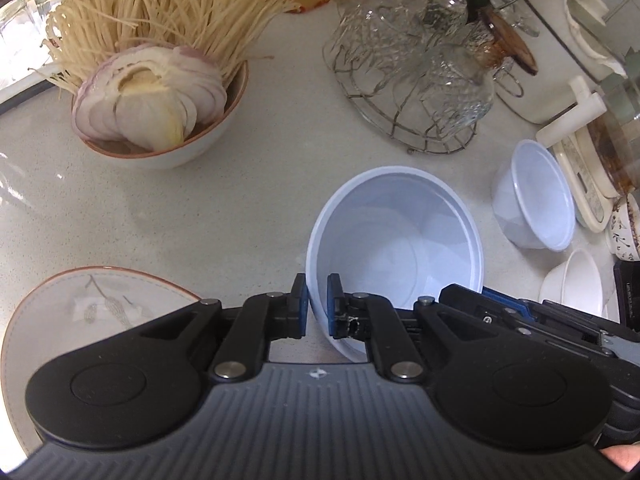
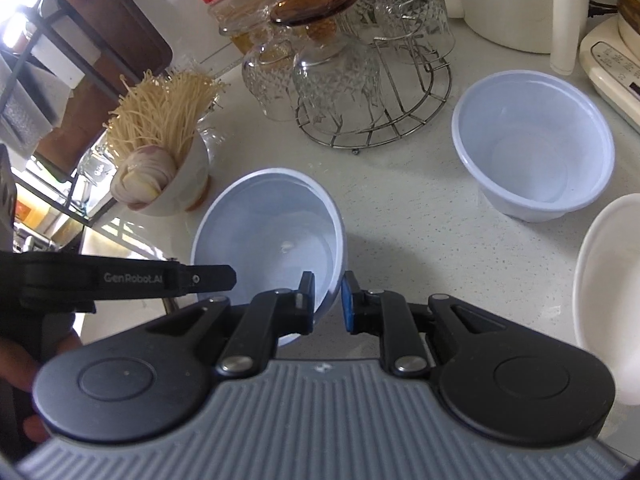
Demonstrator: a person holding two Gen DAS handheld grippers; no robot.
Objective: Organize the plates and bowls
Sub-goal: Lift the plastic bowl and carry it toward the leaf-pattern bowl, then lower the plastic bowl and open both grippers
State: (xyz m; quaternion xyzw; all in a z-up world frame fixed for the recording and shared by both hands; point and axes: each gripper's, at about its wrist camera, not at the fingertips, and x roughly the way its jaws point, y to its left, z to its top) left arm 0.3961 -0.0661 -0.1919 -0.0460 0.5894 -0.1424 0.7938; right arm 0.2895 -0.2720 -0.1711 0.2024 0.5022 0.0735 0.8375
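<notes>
Both tools pinch the same pale blue bowl (image 1: 394,240): left tool (image 1: 317,306) on its left rim, right tool (image 2: 328,300) on its right rim, matching bowl (image 2: 532,148) sits off toward the tabletop's right edge.

Both views are bright and evenly lit by daylight. In the right wrist view the window area (image 2: 16,28) at the upper left is blown out to white, and in the left wrist view the far left edge glares the same way. The pale tabletop (image 1: 248,208) carries soft, diffuse shadows; a grey one falls right of the tilted blue bowl (image 2: 272,232). The upturned glasses (image 2: 332,72) catch small sparkling highlights. Fisheye distortion bends straight lines near the borders and darkens the corners. The centre is sharp, while the edges and the nearest parts of each hand-held gripper body are softer.
</notes>
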